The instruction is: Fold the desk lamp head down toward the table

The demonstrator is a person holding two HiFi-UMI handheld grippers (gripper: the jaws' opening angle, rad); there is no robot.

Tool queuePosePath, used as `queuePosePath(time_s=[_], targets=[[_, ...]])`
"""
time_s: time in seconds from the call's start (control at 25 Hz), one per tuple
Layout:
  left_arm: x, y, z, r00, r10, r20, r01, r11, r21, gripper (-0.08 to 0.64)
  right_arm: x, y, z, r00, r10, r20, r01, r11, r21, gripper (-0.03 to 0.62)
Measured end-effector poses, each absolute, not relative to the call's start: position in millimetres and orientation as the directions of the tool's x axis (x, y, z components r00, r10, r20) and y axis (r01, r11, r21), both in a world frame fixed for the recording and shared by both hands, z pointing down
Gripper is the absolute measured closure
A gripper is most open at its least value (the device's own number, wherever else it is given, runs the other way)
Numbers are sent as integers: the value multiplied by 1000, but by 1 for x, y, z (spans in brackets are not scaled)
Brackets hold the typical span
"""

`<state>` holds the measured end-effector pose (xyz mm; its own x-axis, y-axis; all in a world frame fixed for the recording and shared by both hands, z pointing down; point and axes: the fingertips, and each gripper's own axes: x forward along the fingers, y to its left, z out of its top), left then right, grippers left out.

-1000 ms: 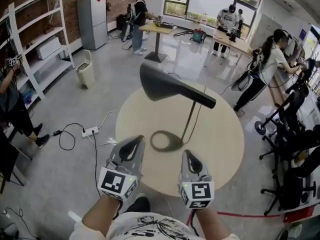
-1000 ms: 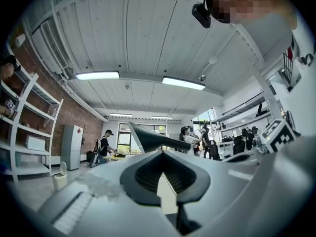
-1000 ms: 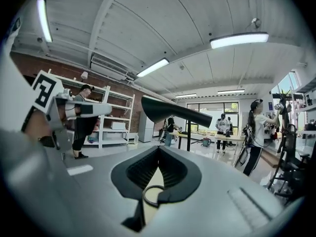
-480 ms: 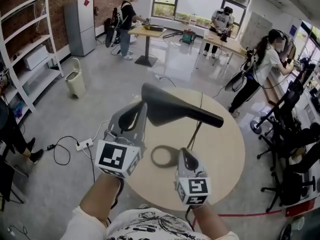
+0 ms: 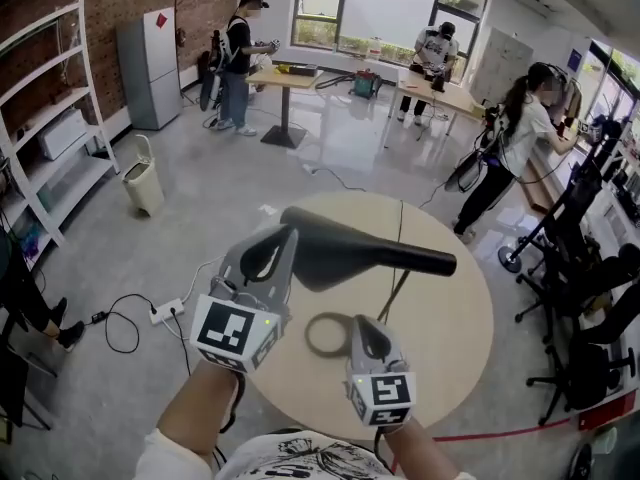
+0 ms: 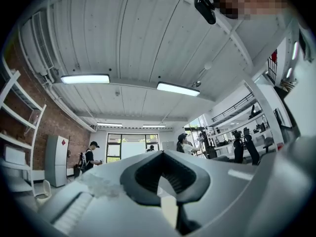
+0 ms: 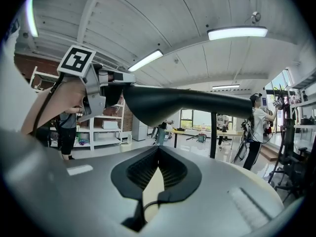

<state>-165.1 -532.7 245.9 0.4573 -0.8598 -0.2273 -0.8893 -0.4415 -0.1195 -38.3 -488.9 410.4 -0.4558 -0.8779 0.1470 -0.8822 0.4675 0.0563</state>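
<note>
The black desk lamp stands on the round beige table [image 5: 445,343]. Its cone head [image 5: 335,251] lies roughly level, a thin stem [image 5: 393,293] runs down to the ring base [image 5: 325,334]. My left gripper [image 5: 287,232] is raised against the wide left end of the head, shut. The left gripper view shows only ceiling beyond its jaws [image 6: 162,153], with no lamp between them. My right gripper [image 5: 362,320] is low, just in front of the base, shut and empty. In the right gripper view [image 7: 159,149] the lamp head [image 7: 168,102] hangs overhead, the left gripper [image 7: 98,90] at its left end.
A power strip [image 5: 165,311] with cables lies on the floor left of the table. A bin [image 5: 143,186] and white shelves [image 5: 55,138] stand further left. Office chairs [image 5: 580,298] crowd the right side. Several people work at desks [image 5: 290,73] at the back.
My left gripper has risen from the table's near edge up to the wide end of the lamp head. My right gripper has stayed low near the base.
</note>
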Motion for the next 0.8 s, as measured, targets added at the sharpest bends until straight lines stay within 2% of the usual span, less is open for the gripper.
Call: queuePosePath(time_s=[0.32,0.8], targets=[[-171,-539,313,468,-875,-121,-884,-466,-44,554,-32,-490,429,-393,-910,133,-915,401,39,583],[-140,-545,414,577,-811,96,-817,-573,69,554,5,-491,467,-244,-949,201,-968,252,16,583]])
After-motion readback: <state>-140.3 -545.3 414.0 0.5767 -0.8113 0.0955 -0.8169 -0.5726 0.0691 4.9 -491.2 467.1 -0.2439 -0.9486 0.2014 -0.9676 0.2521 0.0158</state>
